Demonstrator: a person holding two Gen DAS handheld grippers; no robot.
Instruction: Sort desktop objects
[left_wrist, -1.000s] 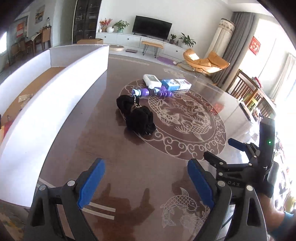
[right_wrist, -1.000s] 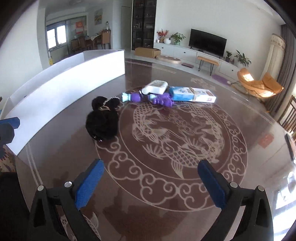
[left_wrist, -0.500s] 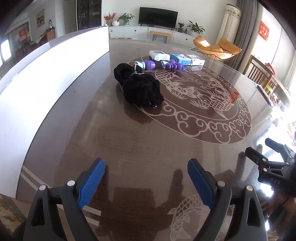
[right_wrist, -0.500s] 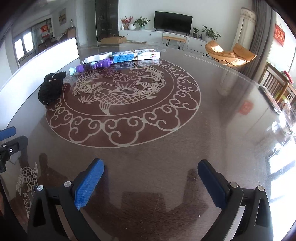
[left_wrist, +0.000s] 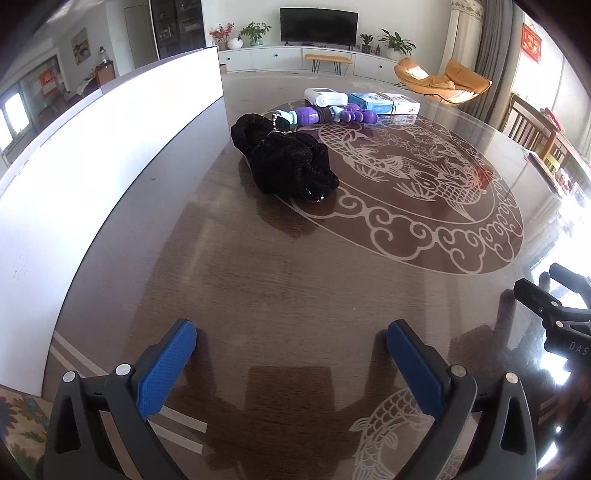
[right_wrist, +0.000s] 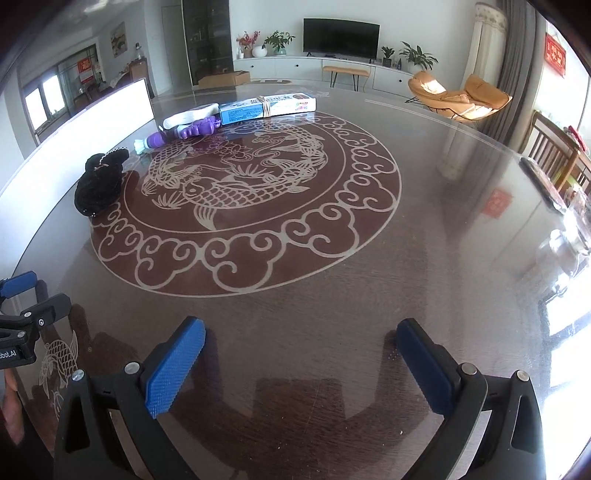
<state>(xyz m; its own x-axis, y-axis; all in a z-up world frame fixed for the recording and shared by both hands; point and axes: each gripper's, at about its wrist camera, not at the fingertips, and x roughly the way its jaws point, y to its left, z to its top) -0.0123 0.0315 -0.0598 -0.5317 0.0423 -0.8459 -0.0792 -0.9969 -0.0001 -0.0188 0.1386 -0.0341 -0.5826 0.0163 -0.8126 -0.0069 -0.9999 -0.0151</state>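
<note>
Worktop (left_wrist: 280, 280) — dark, glossy, round, inlaid with a pale fish medallion. White box (left_wrist: 92, 155) — long wall along the worktop's left edge. Black fabric bundle (left_wrist: 288, 162) — on the medallion's near-left rim, beside the box. Blue-and-white carton (right_wrist: 266, 107), white bottle (right_wrist: 190, 116) and purple toy (right_wrist: 184, 133) — clustered at the far rim, beyond the bundle. Left tongs (left_wrist: 291, 354) — jaws just opened wider, apart, nothing between. Right tongs (right_wrist: 301, 350) — apart, empty, over bare worktop.

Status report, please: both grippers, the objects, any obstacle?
Left gripper open, jaws just widened, nothing between. Right gripper open, empty. Black pouch untouched on table. Nothing in the way.
</note>
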